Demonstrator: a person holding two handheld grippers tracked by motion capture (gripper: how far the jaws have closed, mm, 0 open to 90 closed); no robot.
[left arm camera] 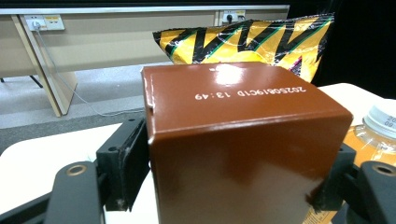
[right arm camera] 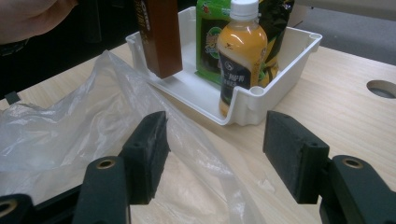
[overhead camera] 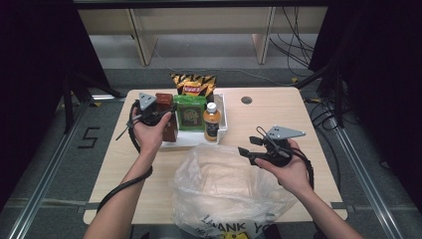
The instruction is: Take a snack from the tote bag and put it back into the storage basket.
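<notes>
My left gripper (overhead camera: 158, 119) clamps one brown box (overhead camera: 168, 119) above white tray (overhead camera: 222, 121) edge, one bottle (overhead camera: 211, 121) beside, my right gripper (overhead camera: 249, 152) wide, empty.

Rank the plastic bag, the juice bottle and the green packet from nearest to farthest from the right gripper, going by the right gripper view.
From the right gripper, whose jaws stand open:
1. Plastic bag: right at the jaws, reaching between them from the view's left.
2. Juice bottle: ahead, standing in the near corner of the white tray.
3. Green packet: behind the bottle, upright in the tray.
</notes>
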